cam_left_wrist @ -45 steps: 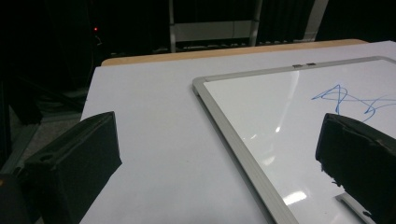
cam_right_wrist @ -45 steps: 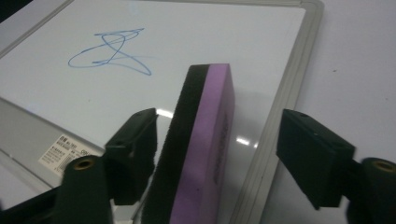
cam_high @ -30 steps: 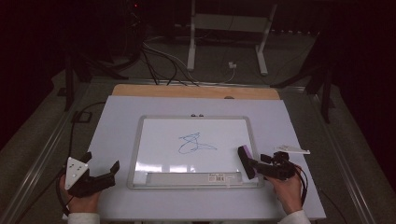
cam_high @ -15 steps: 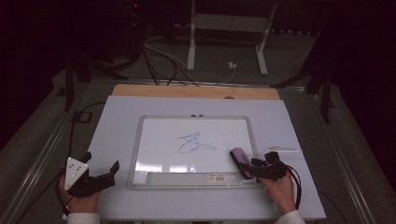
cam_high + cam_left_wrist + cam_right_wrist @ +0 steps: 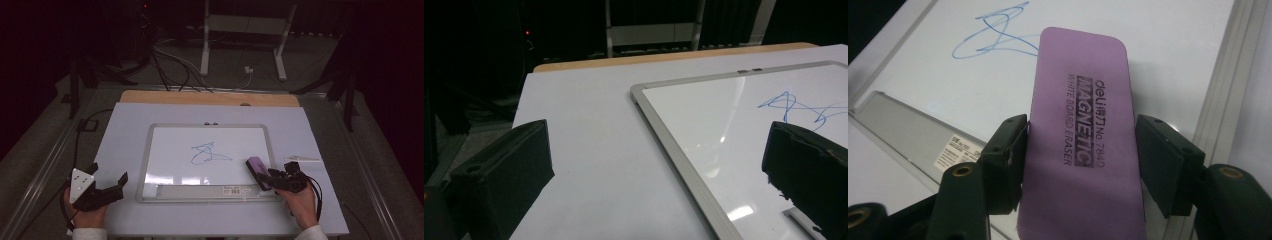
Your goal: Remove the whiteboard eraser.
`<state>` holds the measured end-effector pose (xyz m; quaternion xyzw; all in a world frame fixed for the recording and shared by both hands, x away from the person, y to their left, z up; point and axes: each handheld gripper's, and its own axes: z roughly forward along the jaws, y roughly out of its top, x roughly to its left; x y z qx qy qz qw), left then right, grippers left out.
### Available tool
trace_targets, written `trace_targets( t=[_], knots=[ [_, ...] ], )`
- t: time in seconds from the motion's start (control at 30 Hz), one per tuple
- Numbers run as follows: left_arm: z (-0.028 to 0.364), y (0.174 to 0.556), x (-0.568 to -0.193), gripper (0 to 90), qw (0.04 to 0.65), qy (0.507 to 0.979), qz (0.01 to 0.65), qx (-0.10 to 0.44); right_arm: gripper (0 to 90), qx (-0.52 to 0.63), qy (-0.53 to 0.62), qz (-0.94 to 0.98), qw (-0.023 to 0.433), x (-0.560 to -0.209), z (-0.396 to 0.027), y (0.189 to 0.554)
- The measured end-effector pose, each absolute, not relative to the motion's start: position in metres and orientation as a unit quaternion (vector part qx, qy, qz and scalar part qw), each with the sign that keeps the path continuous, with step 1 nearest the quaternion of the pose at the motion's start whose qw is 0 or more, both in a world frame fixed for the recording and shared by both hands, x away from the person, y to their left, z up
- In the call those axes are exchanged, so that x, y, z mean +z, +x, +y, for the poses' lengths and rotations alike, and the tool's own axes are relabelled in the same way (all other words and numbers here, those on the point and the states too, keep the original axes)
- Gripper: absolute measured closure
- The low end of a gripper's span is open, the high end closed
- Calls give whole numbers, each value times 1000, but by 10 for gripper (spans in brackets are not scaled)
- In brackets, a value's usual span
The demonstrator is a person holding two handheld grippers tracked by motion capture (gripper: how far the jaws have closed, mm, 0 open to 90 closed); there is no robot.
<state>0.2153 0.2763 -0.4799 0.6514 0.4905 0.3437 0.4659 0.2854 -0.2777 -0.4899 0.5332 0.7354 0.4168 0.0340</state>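
Observation:
A white-framed whiteboard [image 5: 145,165] lies flat on the white table and carries a blue scribble [image 5: 207,154] near its middle. My right gripper [image 5: 268,178] is shut on a purple magnetic eraser [image 5: 256,169] over the board's near right corner. In the right gripper view the eraser [image 5: 1080,90] sits lengthwise between the jaws of the gripper [image 5: 1080,150], pointing at the scribble [image 5: 993,35]. My left gripper [image 5: 109,173] rests on the table left of the board, open and holding nothing. In its own view the left gripper [image 5: 656,170] frames the board's left edge [image 5: 674,150].
A grey tray strip with a label [image 5: 200,191] runs along the board's near edge. A thin white strip [image 5: 302,158] lies on the table right of the board. A wooden edge [image 5: 210,97] bounds the far side; cables and white stand legs [image 5: 205,55] sit on the floor beyond.
The right gripper has shifted slightly left with the eraser, which tilted from more upright to lying lower over the board's corner. The left gripper has not moved.

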Motion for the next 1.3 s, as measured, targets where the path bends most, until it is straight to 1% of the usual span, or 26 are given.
trace_targets(
  t=[0.67, 1.3],
  knots=[
    [274, 215, -480, 7, 460, 656, 489, 346, 405, 441, 521, 727, 66, -468, -276, 292],
    [275, 217, -482, 7, 458, 657, 490, 344, 406, 451, 505, 731, 85, -455, -258, 311]
  ],
)
